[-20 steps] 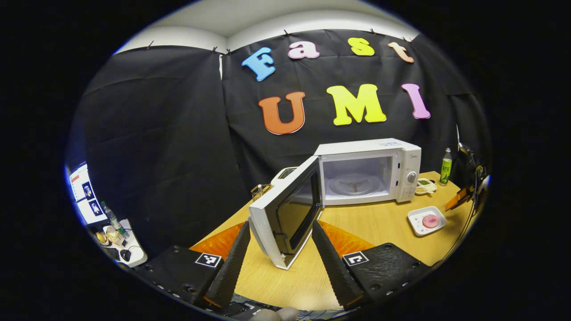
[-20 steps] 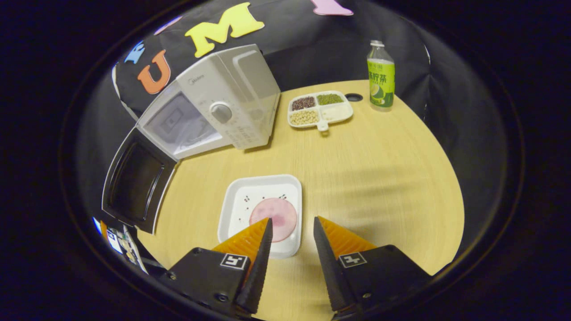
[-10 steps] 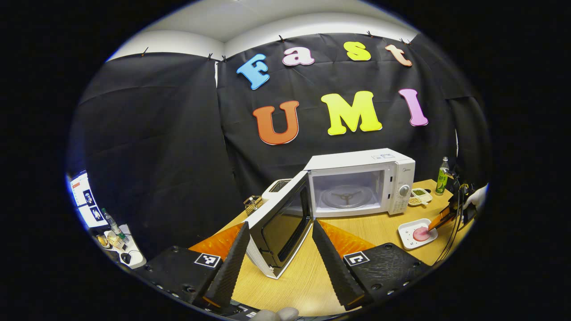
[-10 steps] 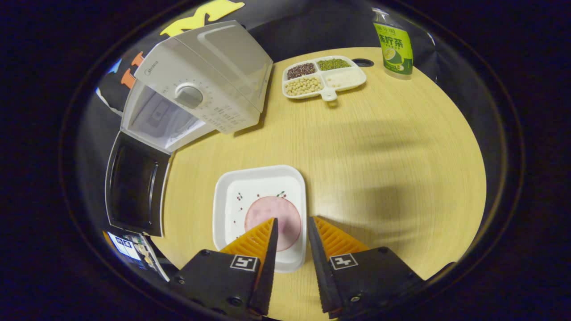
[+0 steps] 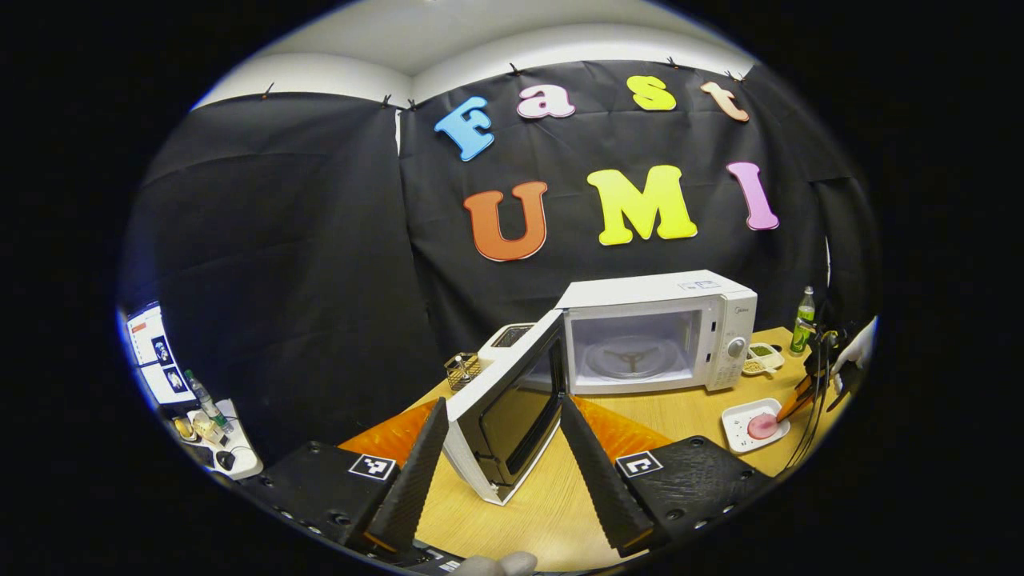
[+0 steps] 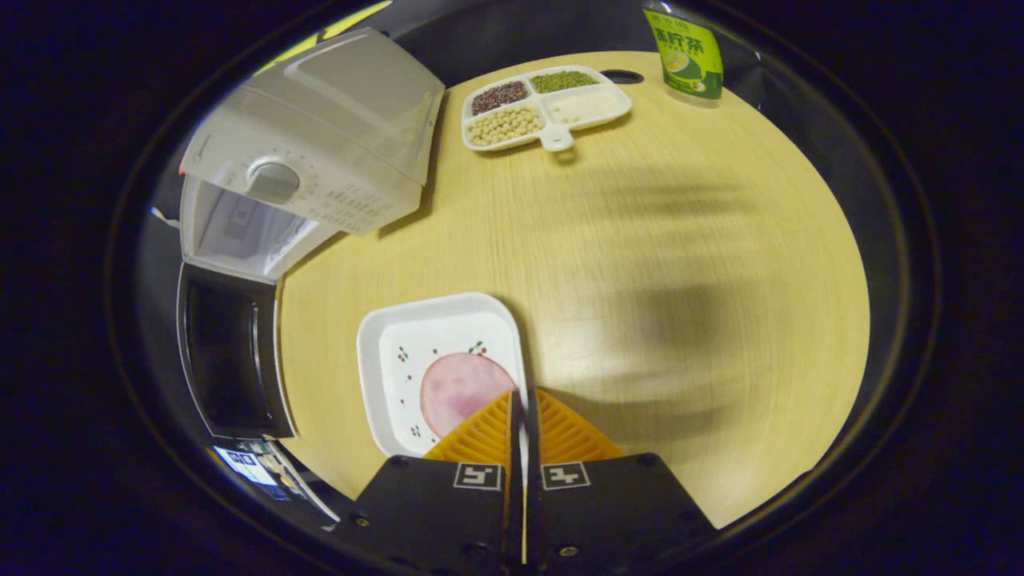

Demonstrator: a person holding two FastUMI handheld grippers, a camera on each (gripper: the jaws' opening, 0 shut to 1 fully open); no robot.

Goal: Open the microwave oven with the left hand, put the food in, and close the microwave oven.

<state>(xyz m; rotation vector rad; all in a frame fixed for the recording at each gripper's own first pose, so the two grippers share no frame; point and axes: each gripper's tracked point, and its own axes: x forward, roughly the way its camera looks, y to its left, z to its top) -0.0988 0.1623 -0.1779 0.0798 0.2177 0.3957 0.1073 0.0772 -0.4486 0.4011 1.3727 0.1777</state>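
The white microwave (image 5: 656, 332) stands on the wooden table with its door (image 5: 508, 416) swung wide open and the glass turntable (image 5: 630, 356) bare inside. My left gripper (image 5: 504, 402) is open, its black fingers framing the door's free edge from nearer the camera and holding nothing. A white square plate (image 6: 424, 352) carries a pink round slice of food (image 6: 460, 388). My right gripper (image 6: 521, 396) is shut on the plate's right rim, a thin white edge showing between the orange fingers. In the left gripper view the plate (image 5: 744, 416) lies far right under the right gripper (image 5: 796, 392).
A divided tray of beans and grains (image 6: 544, 108) and a green bottle (image 6: 684, 48) stand behind the plate, right of the microwave (image 6: 304, 160). The open door (image 6: 228, 352) juts out left of the plate. A gloved hand (image 5: 860, 348) holds the right gripper. Small items (image 5: 468, 368) sit left of the microwave.
My right gripper came down over the plate and its fingers closed on the right rim. The left gripper drew back a little from the open door.
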